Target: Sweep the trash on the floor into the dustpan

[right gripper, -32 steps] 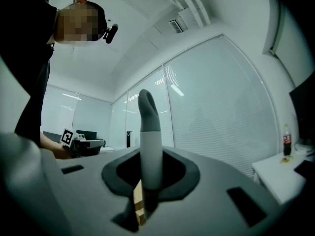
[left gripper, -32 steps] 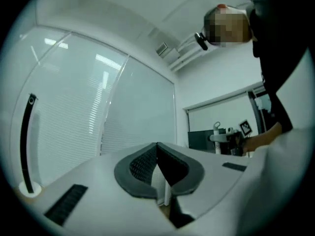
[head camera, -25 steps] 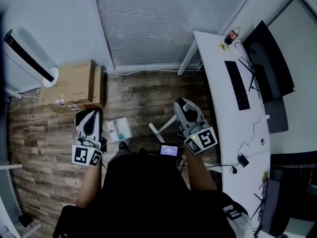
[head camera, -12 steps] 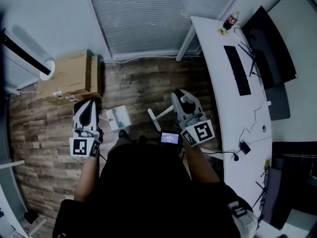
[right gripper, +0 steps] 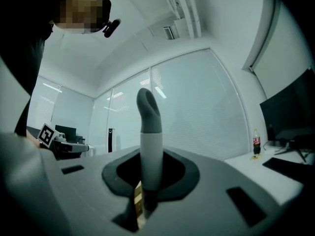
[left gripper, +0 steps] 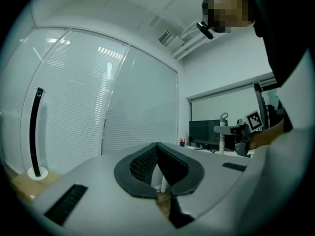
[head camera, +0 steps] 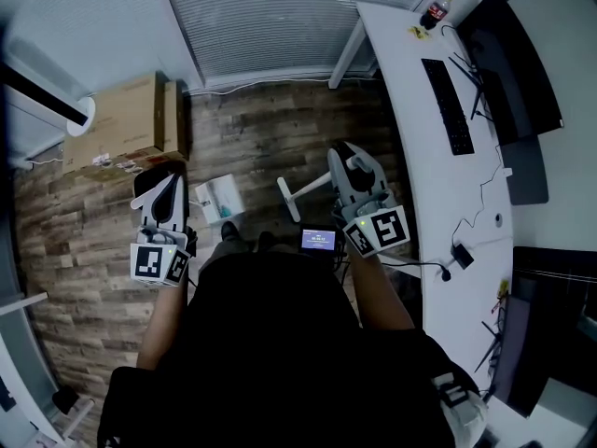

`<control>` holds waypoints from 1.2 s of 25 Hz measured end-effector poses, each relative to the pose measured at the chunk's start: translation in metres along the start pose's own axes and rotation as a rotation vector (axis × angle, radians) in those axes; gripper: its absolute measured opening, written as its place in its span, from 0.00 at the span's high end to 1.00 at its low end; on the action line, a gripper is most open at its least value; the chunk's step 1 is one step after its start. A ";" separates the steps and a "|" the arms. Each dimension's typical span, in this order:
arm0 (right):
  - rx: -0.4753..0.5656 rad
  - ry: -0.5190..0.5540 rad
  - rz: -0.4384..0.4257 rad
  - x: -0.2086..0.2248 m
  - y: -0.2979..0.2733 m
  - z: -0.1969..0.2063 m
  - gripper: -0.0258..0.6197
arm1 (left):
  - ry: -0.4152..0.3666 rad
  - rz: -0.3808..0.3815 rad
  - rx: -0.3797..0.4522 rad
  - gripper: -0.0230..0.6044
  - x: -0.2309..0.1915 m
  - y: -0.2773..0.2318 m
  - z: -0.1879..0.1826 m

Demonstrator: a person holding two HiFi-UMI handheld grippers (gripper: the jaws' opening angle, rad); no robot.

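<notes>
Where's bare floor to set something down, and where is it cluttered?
Bare wood floor lies between the cardboard box and the desk leg, below the blinds; another bare strip lies left of the left gripper. Crowded by the feet: the white item and the white tool held in the right gripper.

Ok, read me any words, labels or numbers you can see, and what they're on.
Nothing reads clearly.
Small screen: lit, text too small.
Bottle: red label, blurred.
Cardboard box: any print too small.
White box on floor: teal print, unreadable.
Left marker cube, right marker cube: square patterns, no letters.
</notes>
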State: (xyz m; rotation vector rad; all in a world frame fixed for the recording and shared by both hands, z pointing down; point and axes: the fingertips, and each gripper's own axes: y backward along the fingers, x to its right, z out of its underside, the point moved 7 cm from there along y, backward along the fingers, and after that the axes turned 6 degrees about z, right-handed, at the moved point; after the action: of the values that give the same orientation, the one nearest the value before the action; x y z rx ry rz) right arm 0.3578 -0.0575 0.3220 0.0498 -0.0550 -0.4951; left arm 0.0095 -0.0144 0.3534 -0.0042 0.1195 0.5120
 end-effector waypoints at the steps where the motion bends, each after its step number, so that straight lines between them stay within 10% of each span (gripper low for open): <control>1: 0.000 -0.002 0.004 0.002 0.001 0.001 0.88 | -0.001 0.008 -0.001 0.97 0.001 -0.002 0.001; 30: -0.008 -0.021 0.018 0.006 0.009 0.011 0.88 | 0.029 0.072 -0.061 0.97 0.014 -0.016 0.011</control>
State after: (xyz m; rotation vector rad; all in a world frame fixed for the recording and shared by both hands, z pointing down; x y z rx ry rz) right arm 0.3665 -0.0523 0.3333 0.0357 -0.0741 -0.4776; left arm 0.0306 -0.0215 0.3626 -0.0676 0.1324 0.5875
